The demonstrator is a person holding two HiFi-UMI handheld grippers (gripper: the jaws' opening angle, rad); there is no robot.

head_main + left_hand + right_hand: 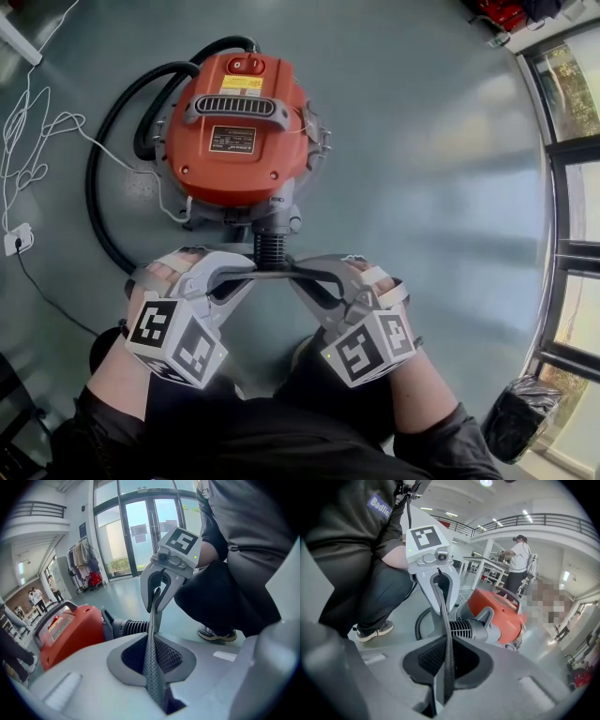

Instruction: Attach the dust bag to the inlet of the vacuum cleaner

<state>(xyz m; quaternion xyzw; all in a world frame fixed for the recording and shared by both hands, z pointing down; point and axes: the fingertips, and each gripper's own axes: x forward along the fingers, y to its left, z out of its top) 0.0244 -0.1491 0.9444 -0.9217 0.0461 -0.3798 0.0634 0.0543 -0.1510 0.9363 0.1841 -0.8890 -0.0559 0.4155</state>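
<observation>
Dust bag (272, 273) is only showing as one thin dark mesh strip, pulled tight between the two claws. Left gripper (247, 269) is clamped down on one end of it and right gripper (298, 273) is clamped on the other end, tips facing each other with a short gap of strip between them. Each gripper view shows the mesh running straight out of its own closed jaws into the other claw's jaws.

One orange vacuum cleaner (239, 131) sits on the floor just past both sets of tips. Its single ribbed inlet (269, 246) points back at the middle of the strip, right between the two claws. Can't tell if the dust bag is actually touching the inlet or just shy of it.

One black hose (105, 155) loops round the vacuum out beyond the left gripper, and one white cable (37, 131) lies further out on that same side.
</observation>
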